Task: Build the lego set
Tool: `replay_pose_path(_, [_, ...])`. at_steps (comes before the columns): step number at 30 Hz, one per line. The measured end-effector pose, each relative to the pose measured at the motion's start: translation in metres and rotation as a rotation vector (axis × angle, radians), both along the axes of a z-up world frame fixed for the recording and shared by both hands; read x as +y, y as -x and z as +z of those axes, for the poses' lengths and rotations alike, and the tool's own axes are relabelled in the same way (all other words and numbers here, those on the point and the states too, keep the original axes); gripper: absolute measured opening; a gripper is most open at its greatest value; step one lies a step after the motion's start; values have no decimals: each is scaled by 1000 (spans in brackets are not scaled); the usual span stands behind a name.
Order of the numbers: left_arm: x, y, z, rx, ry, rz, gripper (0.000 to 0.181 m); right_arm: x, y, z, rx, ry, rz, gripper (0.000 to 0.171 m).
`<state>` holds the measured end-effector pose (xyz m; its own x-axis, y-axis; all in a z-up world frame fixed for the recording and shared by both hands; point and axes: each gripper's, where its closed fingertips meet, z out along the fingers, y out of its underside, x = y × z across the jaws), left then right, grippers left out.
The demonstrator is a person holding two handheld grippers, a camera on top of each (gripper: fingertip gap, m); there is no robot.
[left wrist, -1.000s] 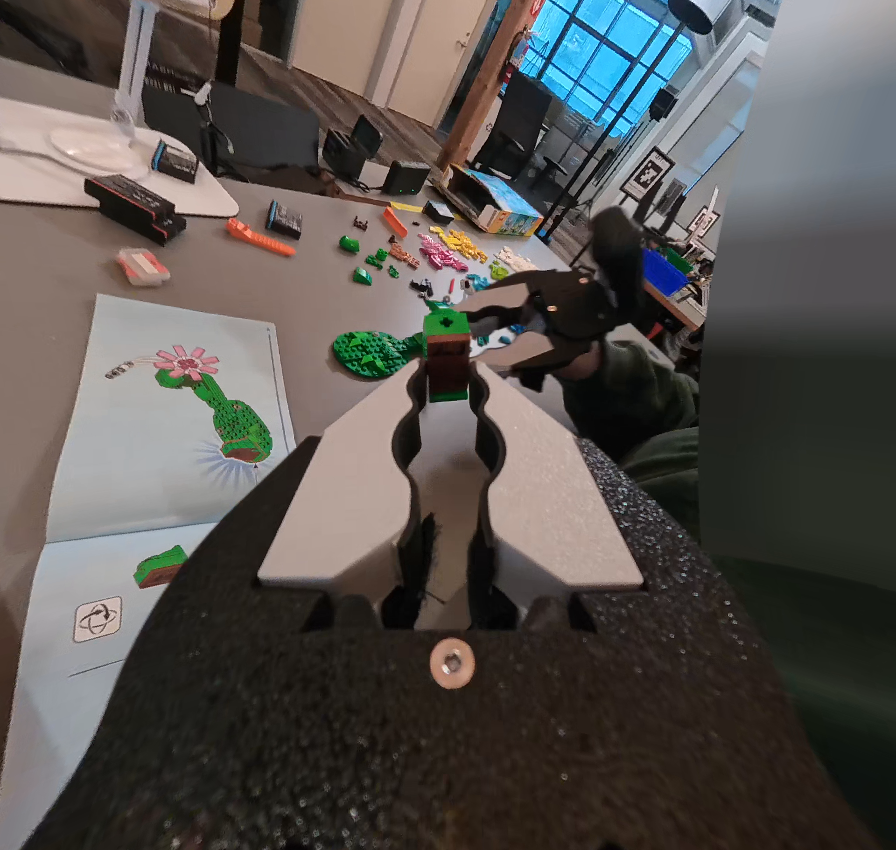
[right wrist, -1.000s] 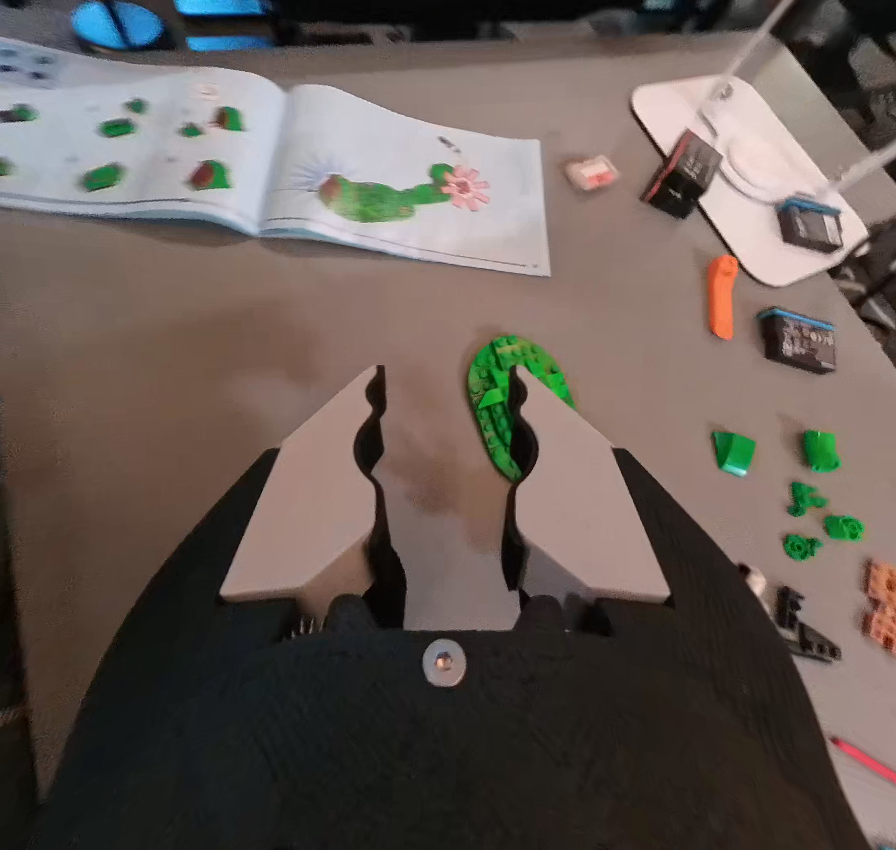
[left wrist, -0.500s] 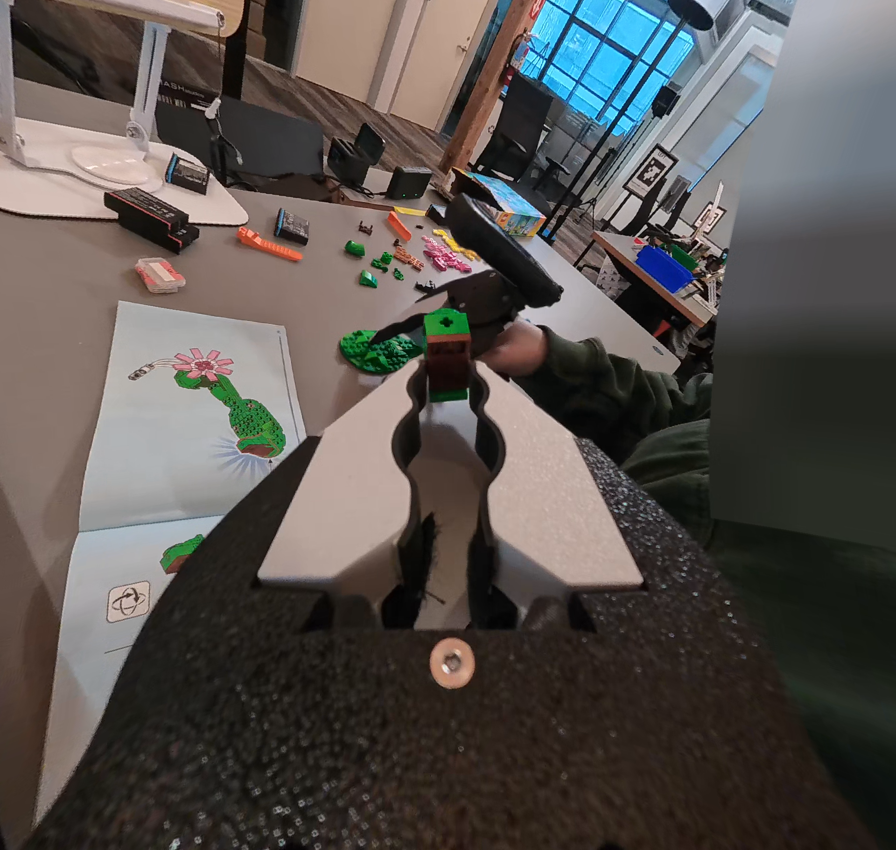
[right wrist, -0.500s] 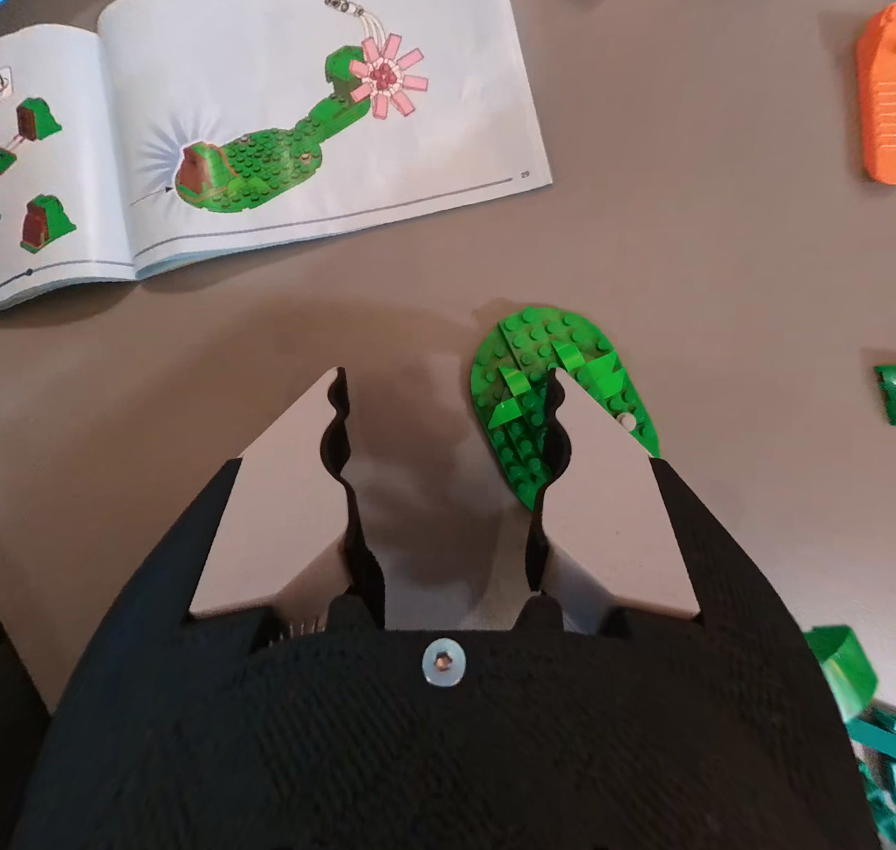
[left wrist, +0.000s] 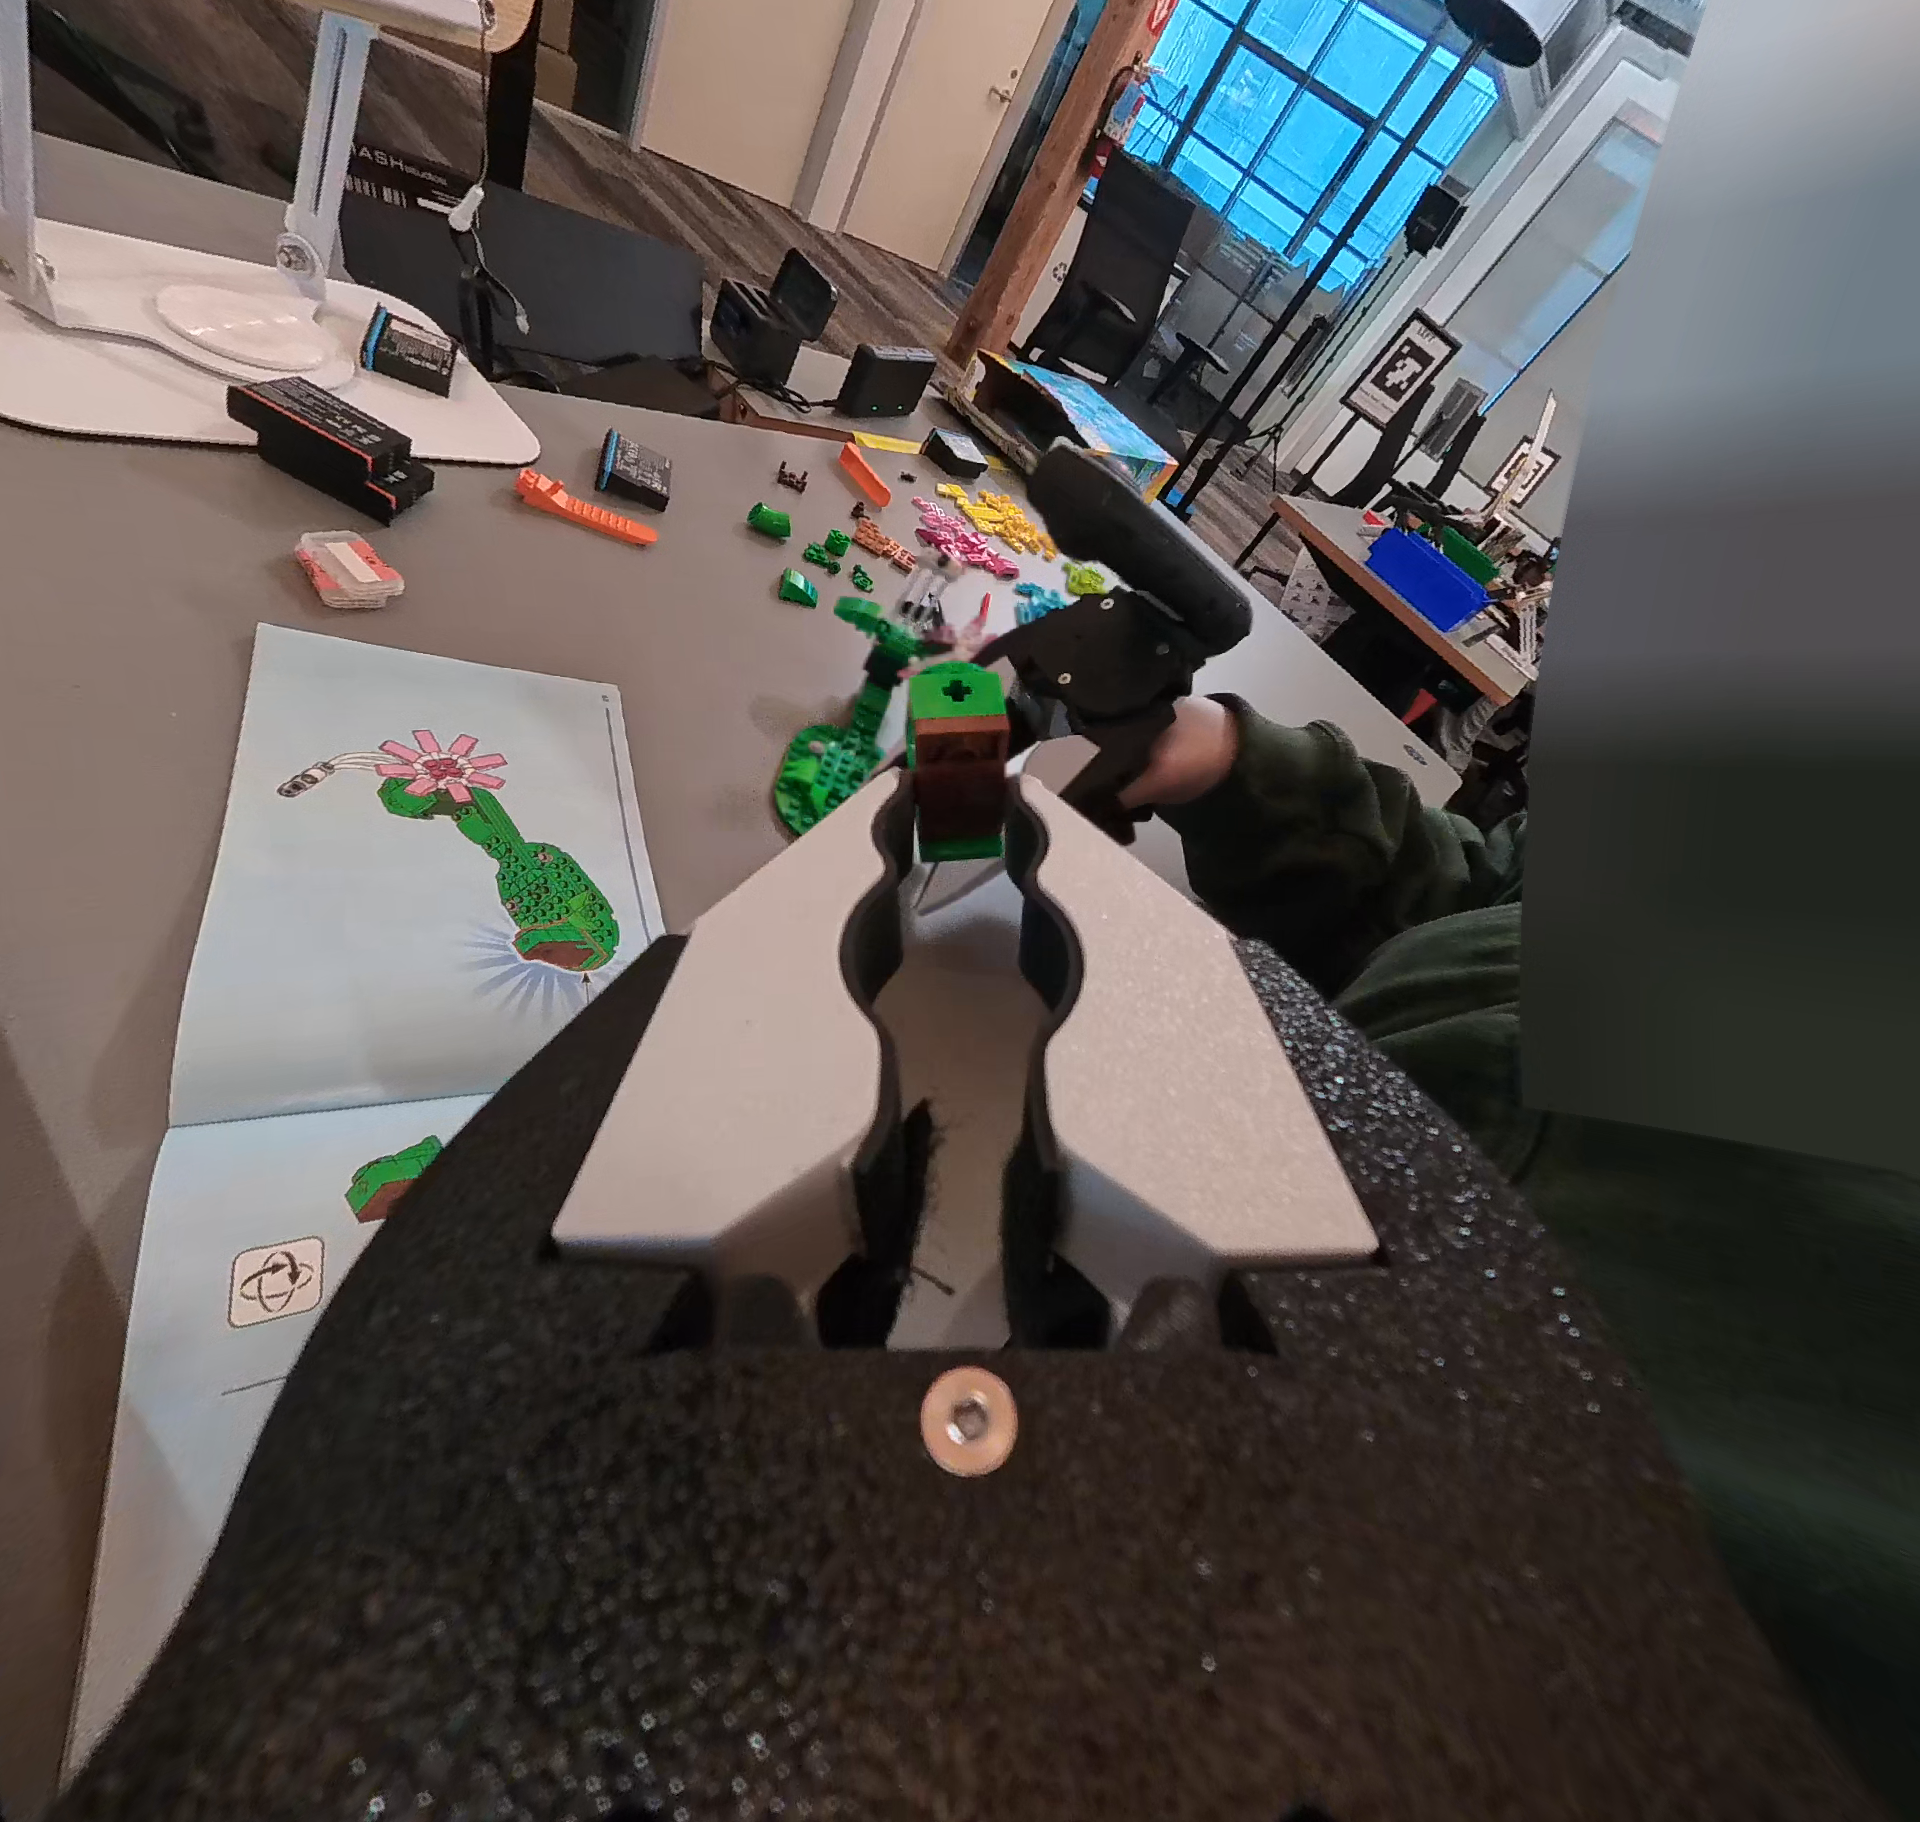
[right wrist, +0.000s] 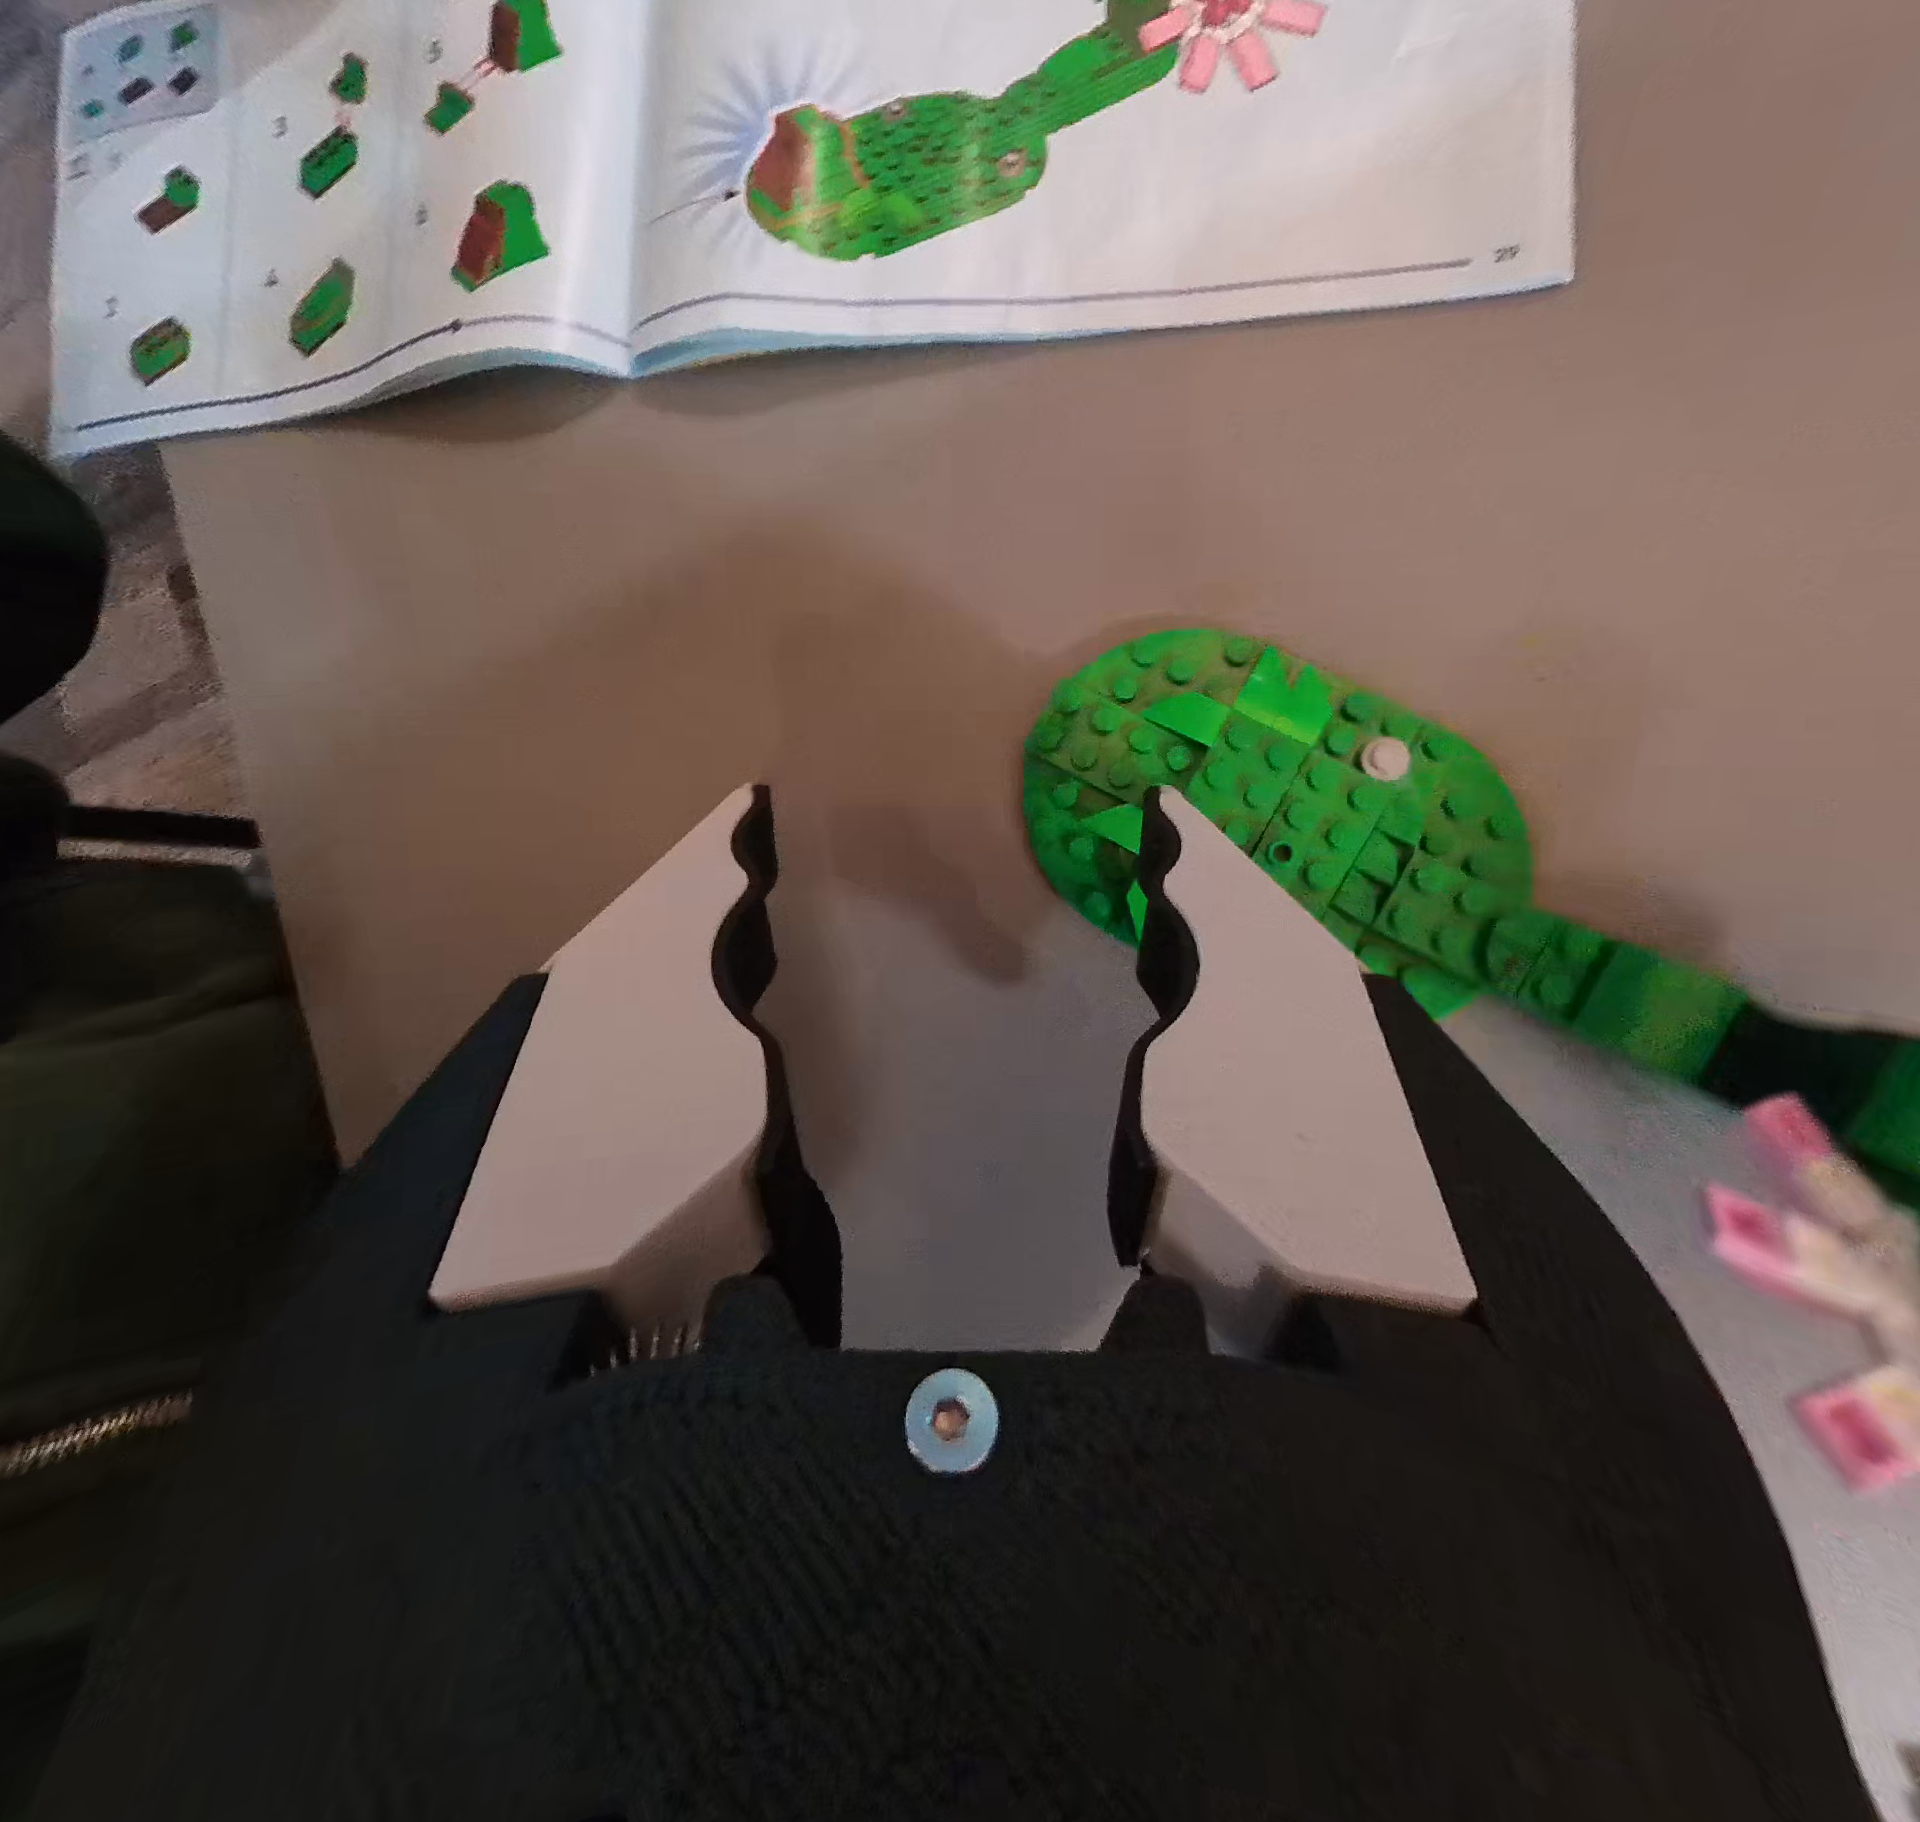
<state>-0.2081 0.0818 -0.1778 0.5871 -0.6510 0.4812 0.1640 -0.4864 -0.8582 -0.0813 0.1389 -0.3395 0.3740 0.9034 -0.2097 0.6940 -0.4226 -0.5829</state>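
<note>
1. Holding the small brown-and-green block (left wrist: 958, 773) clenched between its tips, our left gripper (left wrist: 956, 806) hangs above the grey table (left wrist: 156, 567) much as it did a second ago; only its view has swung a little.
2. We see the real change on the other side: our right gripper (right wrist: 956, 806) has come down close over the green leaf plate (right wrist: 1278, 796), which a second ago sat smaller and farther off in its view.
3. We note the plate's long green stem (right wrist: 1662, 1019) and some pink petals (right wrist: 1808, 1253) now showing at the right edge (they were out of frame before).
4. Our right gripper is spread wide and grasps nothing; its right finger (right wrist: 1268, 1024) overlaps the plate's near edge, though we cannot tell whether it touches.
5. We see the open booklet (right wrist: 1039, 162) beyond the plate, its page picturing a brown-and-green block seated at the broad end of a green leaf shape.
6. We judge that the right gripper is lining up to steady or grip the plate, so the left can press its block on; the plate looks thin and flat, so the grip may slip.
</note>
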Motion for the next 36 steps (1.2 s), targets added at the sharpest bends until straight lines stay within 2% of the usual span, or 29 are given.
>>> replay_pose_path(3, [1, 0, -1, 0, 1, 0, 14, -11, -7, 1, 10, 30, 32, 60])
replay_pose_path(8, [2, -1, -3, -2, 5, 0, 14, -15, -14, 9, 85, 50, 2, 59])
replay_pose_path(15, [4, 0, -5, -6, 7, 2, 14, -7, -40, 38, 173, -49, -74, 55])
replay_pose_path(24, [9, -6, -11, 1, 18, -4, 14, 25, -81, 68, 342, -252, -234, 52])
replay_pose_path(31, [15, -10, -7, 19, -21, 39, 14, 45, -90, 88, 457, -518, -273, 52])
replay_pose_path(36, [26, -30, -14, 93, -51, 76, 14, 60, -94, 92, 536, -639, -303, 52])
